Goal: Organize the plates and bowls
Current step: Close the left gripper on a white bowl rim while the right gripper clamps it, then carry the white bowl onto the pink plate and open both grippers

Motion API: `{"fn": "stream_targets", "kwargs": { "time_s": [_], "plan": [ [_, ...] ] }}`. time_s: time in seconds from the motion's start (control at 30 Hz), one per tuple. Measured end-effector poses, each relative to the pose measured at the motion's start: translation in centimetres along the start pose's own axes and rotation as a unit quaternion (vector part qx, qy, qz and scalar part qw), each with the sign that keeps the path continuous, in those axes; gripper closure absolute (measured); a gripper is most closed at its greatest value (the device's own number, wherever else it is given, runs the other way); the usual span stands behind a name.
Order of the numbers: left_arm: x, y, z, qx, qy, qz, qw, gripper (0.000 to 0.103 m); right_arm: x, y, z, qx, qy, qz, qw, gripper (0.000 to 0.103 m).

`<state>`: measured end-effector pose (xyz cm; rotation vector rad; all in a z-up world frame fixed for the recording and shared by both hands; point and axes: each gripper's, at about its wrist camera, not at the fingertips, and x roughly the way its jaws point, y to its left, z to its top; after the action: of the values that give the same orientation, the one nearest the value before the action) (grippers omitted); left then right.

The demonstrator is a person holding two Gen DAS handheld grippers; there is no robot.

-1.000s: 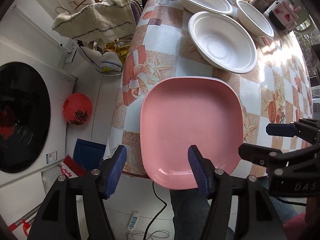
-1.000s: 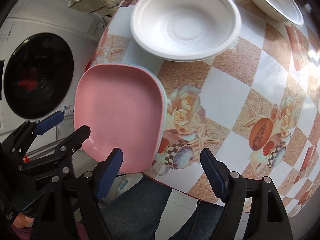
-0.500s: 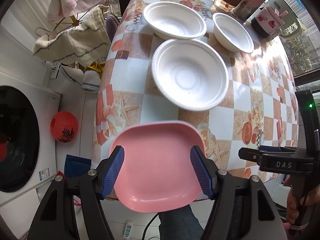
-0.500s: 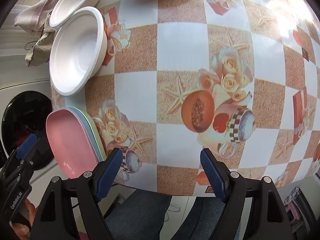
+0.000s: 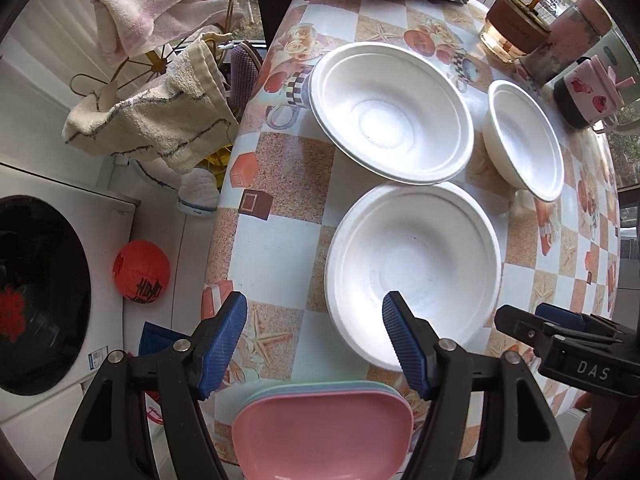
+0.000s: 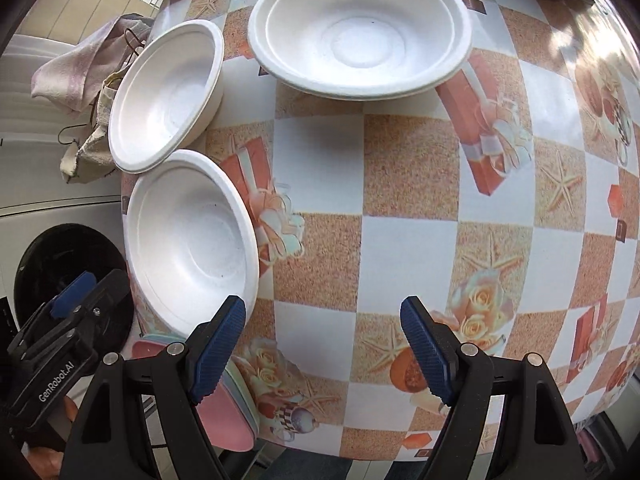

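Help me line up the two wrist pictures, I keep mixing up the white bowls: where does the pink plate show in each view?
Left wrist view: the pink plate lies at the bottom centre, on top of a stack at the table edge, below the nearest white bowl.
Right wrist view: the pink plate is at the lower left, partly behind the tongs' left finger.
Shared landmark: that nearest white bowl, just beyond the stack in both.
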<state>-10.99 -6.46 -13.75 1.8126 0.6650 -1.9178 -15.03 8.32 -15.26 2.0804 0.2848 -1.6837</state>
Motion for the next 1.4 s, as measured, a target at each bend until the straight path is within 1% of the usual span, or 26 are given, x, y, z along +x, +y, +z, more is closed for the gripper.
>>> {"fn": "stream_targets", "kwargs": {
  "time_s": [0.13,0.23,0.3,0.33,0.4,0.47,0.5,0.53,0.63,0.67,0.7,0.73,0.77,0.8,0.83,0.9,0.97,1.03,1.13,1.23,1.33,1.4],
  "plan": [
    [2.4,0.2,0.8,-0.003,0.021,0.011,0.9997,0.029,1.1,2.0,1.4,-0.011,0.006,-0.003,1.000,0.022],
    [3.6,0.1,1.1,-0.006,0.030,0.013,0.9994,0.029,2.9,3.9,1.2,-0.019,0.011,0.000,1.000,0.022],
    [4.4,-0.1,1.3,-0.002,0.036,0.019,0.9992,0.029,3.3,5.0,1.2,-0.024,0.012,-0.001,1.000,0.022],
    [4.7,-0.2,1.4,0.000,0.040,0.022,0.9989,0.029,4.4,5.4,2.2,-0.025,0.012,0.000,1.000,0.022],
    [5.1,-0.5,1.5,0.002,0.044,0.023,0.9988,0.029,4.6,6.4,2.1,-0.026,0.015,0.000,1.000,0.022],
    [5.5,-0.8,1.6,0.003,0.044,0.026,0.9987,0.029,5.0,6.7,2.5,-0.023,0.018,0.002,1.000,0.022],
    [5.7,-1.0,1.7,0.003,0.046,0.027,0.9986,0.029,5.5,6.3,3.4,-0.022,0.020,0.004,1.000,0.022],
    [5.9,-1.0,1.7,0.002,0.049,0.030,0.9984,0.029,6.1,6.1,3.4,-0.023,0.022,0.003,1.000,0.022],
    [6.2,-1.3,1.7,-0.004,0.052,0.035,0.9980,0.031,6.3,6.8,3.1,-0.027,0.023,0.002,0.999,0.023],
    [6.2,-1.4,1.7,-0.006,0.052,0.033,0.9981,0.036,6.4,6.3,4.1,-0.029,0.022,0.000,0.999,0.026],
    [6.1,-1.5,1.7,-0.007,0.051,0.031,0.9982,0.039,6.2,6.5,3.9,-0.032,0.019,-0.006,0.999,0.037],
    [6.0,-1.8,1.6,-0.004,0.048,0.028,0.9985,0.044,5.5,4.6,4.9,-0.038,0.015,-0.011,0.999,0.051],
    [5.9,-2.1,1.6,0.000,0.047,0.019,0.9987,0.053,5.1,3.9,6.7,-0.039,0.014,-0.003,0.999,0.059],
    [5.9,-2.7,1.6,0.010,0.047,0.012,0.9988,0.060,4.9,3.5,7.8,-0.036,0.021,0.014,0.999,0.073],
    [5.8,-3.2,1.6,0.021,0.045,0.011,0.9987,0.071,5.0,3.5,7.8,-0.030,0.031,0.030,0.999,0.078],
    [5.7,-4.1,1.4,0.039,0.044,0.025,0.9980,0.073,5.0,3.9,6.8,-0.027,0.032,0.034,0.999,0.082],
    [5.7,-4.7,1.1,0.044,0.049,0.027,0.9975,0.073,5.0,3.8,6.2,-0.035,0.031,0.035,0.998,0.082],
    [5.8,-5.4,0.4,0.049,0.058,0.019,0.9969,0.073,6.2,1.8,5.2,-0.043,0.034,0.035,0.998,0.082],
    [5.9,-7.4,-0.8,0.066,0.070,0.012,0.9953,0.073,5.6,0.6,3.9,-0.041,0.038,0.036,0.998,0.082],
    [6.1,-9.7,-2.3,0.087,0.077,0.014,0.9932,0.073,4.9,-0.9,2.3,-0.036,0.038,0.031,0.998,0.082],
    [6.2,-12.0,-3.9,0.100,0.088,0.003,0.9911,0.073,4.6,-3.4,0.7,-0.027,0.038,0.021,0.999,0.082],
    [6.1,-13.7,-5.1,0.113,0.088,0.003,0.9897,0.073,3.8,-4.7,-0.4,-0.017,0.037,0.023,0.999,0.082]
  ]
}}
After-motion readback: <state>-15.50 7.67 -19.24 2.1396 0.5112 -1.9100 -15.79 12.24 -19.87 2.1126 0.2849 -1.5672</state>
